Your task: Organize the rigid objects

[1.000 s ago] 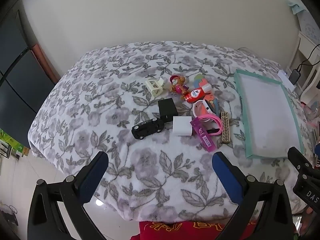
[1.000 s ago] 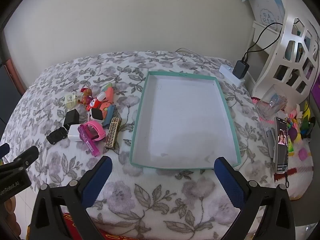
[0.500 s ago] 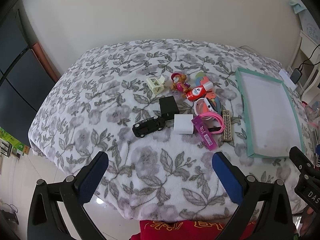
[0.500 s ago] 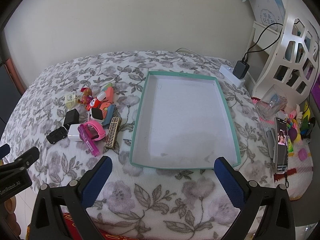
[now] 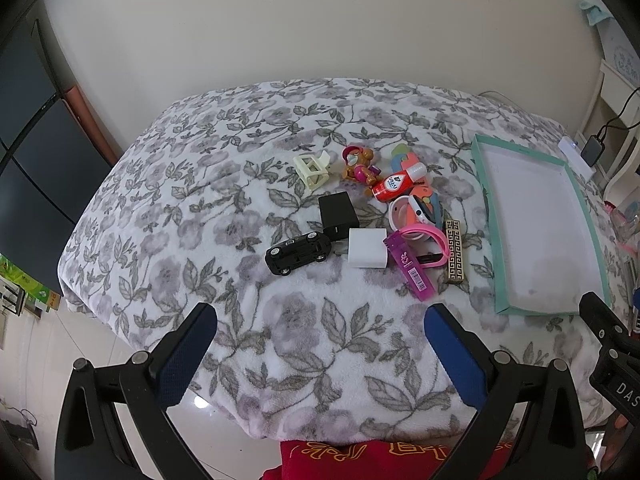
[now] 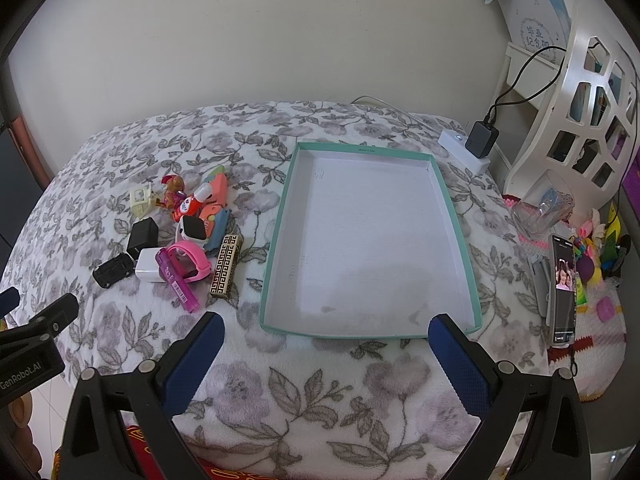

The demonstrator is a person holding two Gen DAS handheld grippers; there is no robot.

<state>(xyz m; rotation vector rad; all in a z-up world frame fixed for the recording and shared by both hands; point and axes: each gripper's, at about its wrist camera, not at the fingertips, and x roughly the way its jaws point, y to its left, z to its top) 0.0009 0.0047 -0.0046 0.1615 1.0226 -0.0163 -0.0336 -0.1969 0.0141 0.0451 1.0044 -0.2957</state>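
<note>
Nothing picked yet: both my grippers hang off the near edge of the bed [image 5: 168, 184], fingers spread wide, holding nothing. Left gripper [image 5: 320, 344] faces the pile, right gripper [image 6: 326, 354] faces the tray [image 6: 460, 240]. The tray is bare inside, so I read this as the start of the sort: approach for the first grasp. Everything to move lies in one cluster just left of the tray. Closest to the tray is the gold patterned bar [image 6: 227, 265], long axis running near-to-far, roughly parallel to the tray's left wall. Left of it is the purple lighter [image 5: 409, 266], long axis skewed, its near end pointing toward the tray's near corner, and it touches the pink watch band [image 5: 426, 240]. Further left sit the white charger [image 5: 367, 248], the black charger [image 5: 338, 211] behind it, and the toy car [image 5: 298, 252], which lies crosswise to the tray with its long axis left-right, slightly tilted. The figurine [image 5: 358, 164], red bottle [image 5: 394, 185] and cream chair [image 5: 313, 168] are at the far side. Next move, my call: left gripper goes for the car, since it's at the pile's outer left edge, though its tray-side end sits close against the chargers. Fingers must straddle its short width, so come in across its long axis.
</note>
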